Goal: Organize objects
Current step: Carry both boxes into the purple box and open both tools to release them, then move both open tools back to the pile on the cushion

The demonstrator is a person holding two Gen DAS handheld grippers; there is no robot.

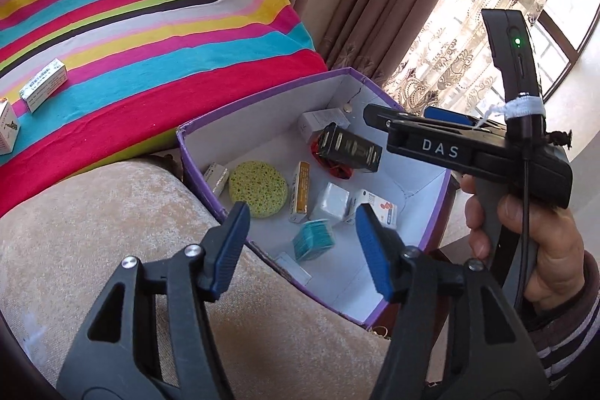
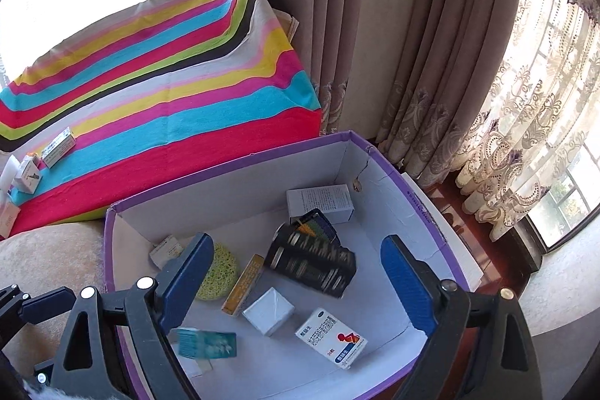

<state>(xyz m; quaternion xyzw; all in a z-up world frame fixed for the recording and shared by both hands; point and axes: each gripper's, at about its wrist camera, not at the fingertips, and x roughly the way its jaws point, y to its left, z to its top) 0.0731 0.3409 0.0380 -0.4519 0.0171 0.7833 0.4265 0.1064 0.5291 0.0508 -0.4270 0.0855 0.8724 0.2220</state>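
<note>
A: Where was the black box point(image 2: 313, 263)?

B: Inside the purple-rimmed box point(image 2: 232, 158), blurred and tilted, near the middle of its white floor, w/ nothing gripping it. In the left wrist view it showed at abt 1 o'clock from the left gripper point(image 1: 302, 231), just off the tip of the right tool.

A: And the fingers?

B: Both pairs apart. Right gripper point(image 2: 296, 281) spread wide over the box, blue pads either side, nothing between them. Left gripper same, fingers apart above the box's near wall and the beige sofa point(image 1: 93, 212).

A: What else lay in there?

B: Yellow-green sponge point(image 2: 221, 274) at 9 o'clock of the black box, orange-edged carton point(image 2: 243, 283) just beside it, white cube pack point(image 2: 268, 315) at 6, a red-and-blue med box point(image 2: 332, 338) at abt 5. White box point(image 2: 320, 203) at 12, touching the far wall. Teal packet point(image 2: 208, 343) at 7, blurred.

A: Outside it?

B: Striped cloth point(image 2: 168, 92) at 11 o'clock of the box, w/ a silver carton point(image 2: 58, 142) lying on it, a few small boxes near that at the far left edge. Curtains point(image 2: 431, 43) at 1–2 o'clock.
</note>
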